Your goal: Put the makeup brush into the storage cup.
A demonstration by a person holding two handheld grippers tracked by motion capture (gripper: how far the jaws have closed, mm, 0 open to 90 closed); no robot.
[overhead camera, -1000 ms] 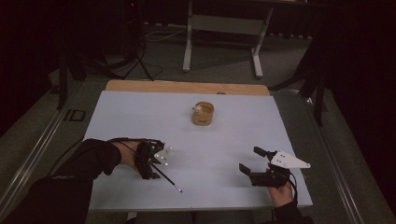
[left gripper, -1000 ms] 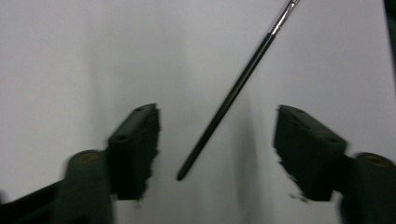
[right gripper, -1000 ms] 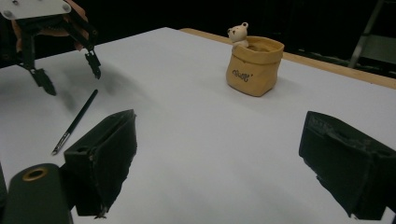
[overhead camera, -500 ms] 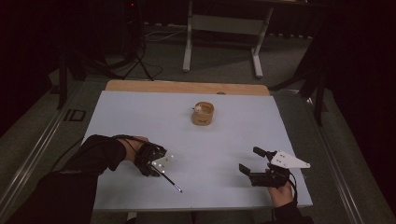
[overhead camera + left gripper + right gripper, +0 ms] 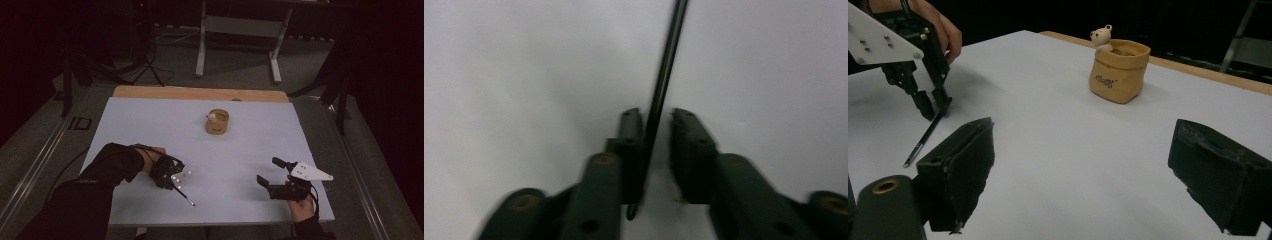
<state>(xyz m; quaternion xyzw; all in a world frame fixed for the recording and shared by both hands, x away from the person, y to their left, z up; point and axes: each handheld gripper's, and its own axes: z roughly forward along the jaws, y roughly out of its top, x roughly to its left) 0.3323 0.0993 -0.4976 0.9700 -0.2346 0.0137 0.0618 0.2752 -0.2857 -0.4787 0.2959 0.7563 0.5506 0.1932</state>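
Observation:
A thin black pen (image 5: 184, 196) lies on the white table (image 5: 150, 130) near its front left. My left gripper (image 5: 172, 180) points down over the pen's near end. In the left gripper view the pen (image 5: 669, 60) runs between the jaws of the left gripper (image 5: 656, 117); it touches the left jaw, and a small gap separates it from the right one. In the right gripper view, the left gripper (image 5: 935, 107) straddles the pen (image 5: 923, 140). My right gripper (image 5: 272, 175) rests at the front right, wide open and holding nothing (image 5: 1083, 170).
A small tan pouch (image 5: 217, 121) with a little bear figure on its rim stands at the table's far middle, also seen as the pouch (image 5: 1118, 70). A wooden strip (image 5: 200, 93) runs along the far edge. A metal stand (image 5: 240, 30) sits on the floor beyond.
My left gripper has come down and a little toward the front, lowering its jaws around the pen's end. The pen, the pouch and the right gripper have stayed put.

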